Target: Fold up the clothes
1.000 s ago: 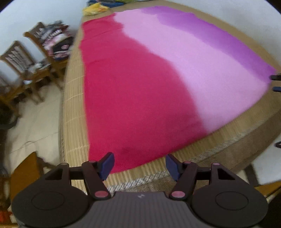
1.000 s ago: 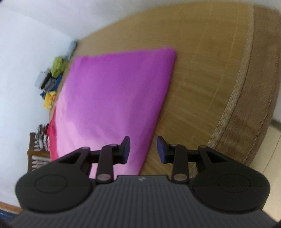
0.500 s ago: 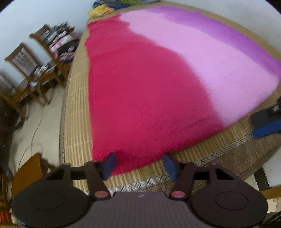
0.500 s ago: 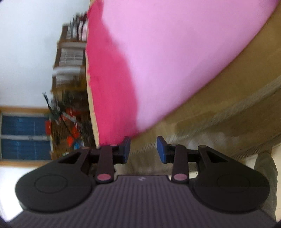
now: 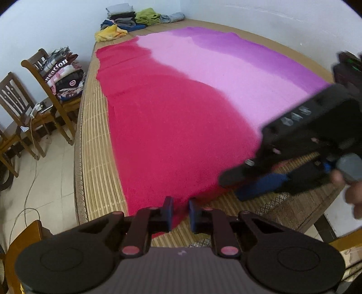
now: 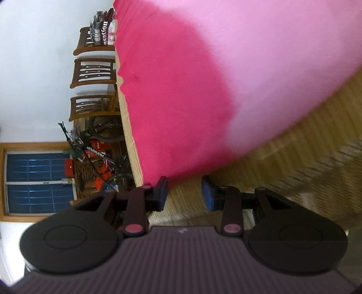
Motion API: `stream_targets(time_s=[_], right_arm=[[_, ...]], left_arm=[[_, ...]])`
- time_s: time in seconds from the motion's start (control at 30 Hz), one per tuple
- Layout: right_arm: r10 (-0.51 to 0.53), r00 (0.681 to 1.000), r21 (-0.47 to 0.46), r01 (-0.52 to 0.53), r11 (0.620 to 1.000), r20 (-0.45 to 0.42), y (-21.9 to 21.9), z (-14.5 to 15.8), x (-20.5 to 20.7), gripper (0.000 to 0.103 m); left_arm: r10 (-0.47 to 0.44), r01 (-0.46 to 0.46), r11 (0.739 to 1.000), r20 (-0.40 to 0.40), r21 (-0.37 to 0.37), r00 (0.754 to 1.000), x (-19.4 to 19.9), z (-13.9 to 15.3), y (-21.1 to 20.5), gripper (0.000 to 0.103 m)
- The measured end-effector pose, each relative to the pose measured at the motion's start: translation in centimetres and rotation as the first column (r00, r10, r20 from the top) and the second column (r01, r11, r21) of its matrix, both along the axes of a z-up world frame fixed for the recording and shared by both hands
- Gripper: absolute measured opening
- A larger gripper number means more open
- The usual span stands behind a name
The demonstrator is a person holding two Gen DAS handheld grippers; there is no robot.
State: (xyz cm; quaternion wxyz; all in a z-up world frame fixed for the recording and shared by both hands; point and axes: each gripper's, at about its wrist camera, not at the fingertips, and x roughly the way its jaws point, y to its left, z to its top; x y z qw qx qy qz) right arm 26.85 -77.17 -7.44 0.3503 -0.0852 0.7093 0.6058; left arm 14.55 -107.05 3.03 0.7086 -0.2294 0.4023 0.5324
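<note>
A large fleece cloth [image 5: 181, 108] in red, pink and purple bands lies spread flat on a woven bamboo mat [image 5: 95, 144]. My left gripper [image 5: 181, 212] is at the cloth's near red edge. Its jaws are closing, and a fold of red cloth fills the narrow gap between the blue pads. My right gripper [image 6: 184, 194] stands open just above the mat, its left pad at the cloth's near edge [image 6: 187, 171], with nothing between the pads. In the left wrist view the right gripper [image 5: 239, 184] reaches in from the right, held by a person's hand [image 5: 353, 194].
Folded clothes [image 5: 135, 20] are piled at the mat's far corner. Wooden chairs [image 5: 56, 90] stand on the left, one stacked with clothes. A cable [image 5: 29, 190] trails over the tiled floor. The right wrist view shows a bicycle [image 6: 101, 153] and a window [image 6: 38, 181].
The left jaws have narrowed onto the cloth's red near edge. The right gripper has swung from the purple end to the near edge and come into the left wrist view.
</note>
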Motion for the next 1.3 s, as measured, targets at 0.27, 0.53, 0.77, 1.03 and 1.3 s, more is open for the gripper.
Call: stream_targets(time_s=[0.27, 0.53, 0.77, 1.03, 1.3], right_arm=[[-0.04, 0.999, 0.011, 0.04, 0.999, 0.02, 1.0, 0.0, -1.7, 0.034], [-0.018, 0.999, 0.142, 0.014, 0.99, 0.032, 1.2, 2.5, -2.5, 0.011], [0.021, 0.999, 0.221, -0.03, 0.975, 0.045, 0.9, 4.4, -2.1, 0.015], [-0.462, 0.872, 0.346, 0.389, 0.854, 0.159, -5.3, 5.3, 12.8, 0.065], [-0.83, 0.556, 0.144, 0.826, 0.546, -0.045, -6.5, -1.5, 24.4, 0.07]], left_arm=[[-0.094, 0.095, 0.995, -0.024, 0.022, 0.995, -0.3, -0.5, 0.4, 0.041], [-0.225, 0.249, 0.96, -0.179, 0.126, 0.958, 1.4, -0.7, -0.2, 0.06], [-0.24, 0.268, 0.955, -0.197, 0.13, 0.951, 1.2, -1.1, 2.8, 0.002], [-0.123, 0.103, 0.987, 0.158, 0.127, 0.98, -2.8, 5.2, 4.2, 0.002], [-0.11, 0.069, 0.981, 0.227, 0.179, 0.968, -2.7, 10.5, 5.2, 0.002]])
